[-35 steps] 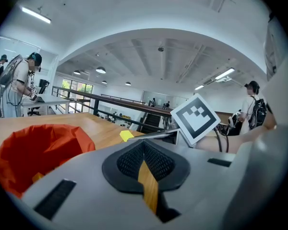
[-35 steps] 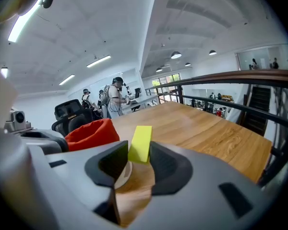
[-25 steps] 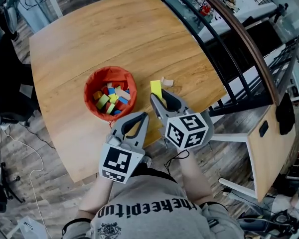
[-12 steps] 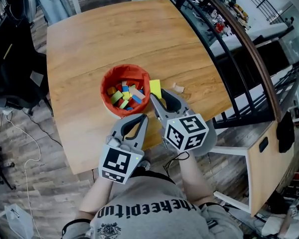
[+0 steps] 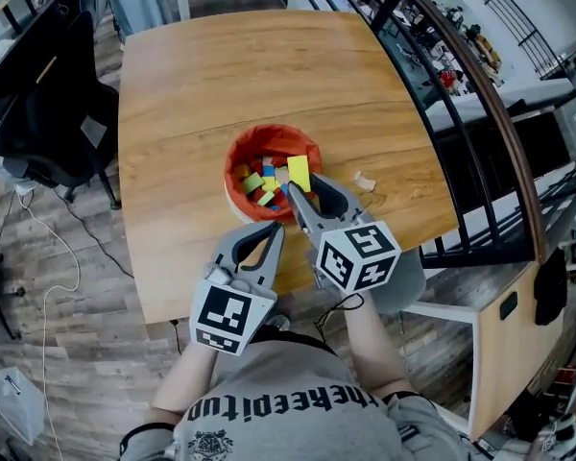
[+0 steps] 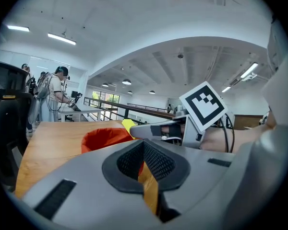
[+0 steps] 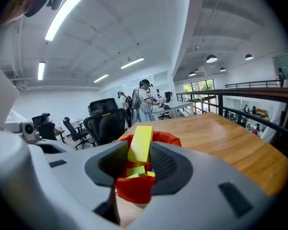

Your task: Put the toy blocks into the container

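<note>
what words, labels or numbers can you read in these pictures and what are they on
"theheepitu": printed across the shirt in stylised letters; the last letters are uncertain.
Crest under that print: too small to read.
Left marker cube and right marker cube: black-and-white square codes only, no words.
Nothing else is readable.

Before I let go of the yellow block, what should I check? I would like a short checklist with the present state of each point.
1. Yellow block clamped in the right gripper: ok.
2. Block above the orange container: ok, it seems, near its right side.
3. Left gripper shut, empty, short of the container: ok.
4. Drop height above the blocks inside: cannot tell.
5. All blocks collected: not ok, a beige block lies on the table.
</note>
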`<state>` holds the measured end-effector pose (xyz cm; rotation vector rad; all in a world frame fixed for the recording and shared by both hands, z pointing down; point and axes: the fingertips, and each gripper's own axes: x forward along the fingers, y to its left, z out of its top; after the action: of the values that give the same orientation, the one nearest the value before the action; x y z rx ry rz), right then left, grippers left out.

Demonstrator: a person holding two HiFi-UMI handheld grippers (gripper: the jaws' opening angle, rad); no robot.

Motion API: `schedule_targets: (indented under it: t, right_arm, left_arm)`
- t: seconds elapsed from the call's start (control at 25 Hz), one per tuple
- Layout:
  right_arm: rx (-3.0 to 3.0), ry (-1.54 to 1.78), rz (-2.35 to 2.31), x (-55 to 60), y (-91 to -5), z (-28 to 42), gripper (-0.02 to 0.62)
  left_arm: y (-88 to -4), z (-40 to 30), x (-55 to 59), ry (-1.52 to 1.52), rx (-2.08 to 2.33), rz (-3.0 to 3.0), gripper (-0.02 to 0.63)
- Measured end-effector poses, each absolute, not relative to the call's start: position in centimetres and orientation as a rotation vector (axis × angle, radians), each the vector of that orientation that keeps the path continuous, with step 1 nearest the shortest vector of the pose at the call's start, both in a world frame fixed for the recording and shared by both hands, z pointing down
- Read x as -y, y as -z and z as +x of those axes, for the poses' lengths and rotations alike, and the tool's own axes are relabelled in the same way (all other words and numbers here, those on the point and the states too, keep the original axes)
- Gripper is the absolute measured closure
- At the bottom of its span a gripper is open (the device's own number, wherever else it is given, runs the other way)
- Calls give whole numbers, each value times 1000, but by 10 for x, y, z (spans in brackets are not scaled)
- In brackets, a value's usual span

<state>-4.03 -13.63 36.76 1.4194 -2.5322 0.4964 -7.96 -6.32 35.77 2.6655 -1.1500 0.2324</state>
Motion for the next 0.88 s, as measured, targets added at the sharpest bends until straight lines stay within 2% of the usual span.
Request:
schedule_targets:
  t: [0.88]
  right_arm:
    - [2540, -469, 1335, 144, -378, -66, 437]
  left_arm:
    - [-360, -100, 71, -232, 1216, 2631, 592]
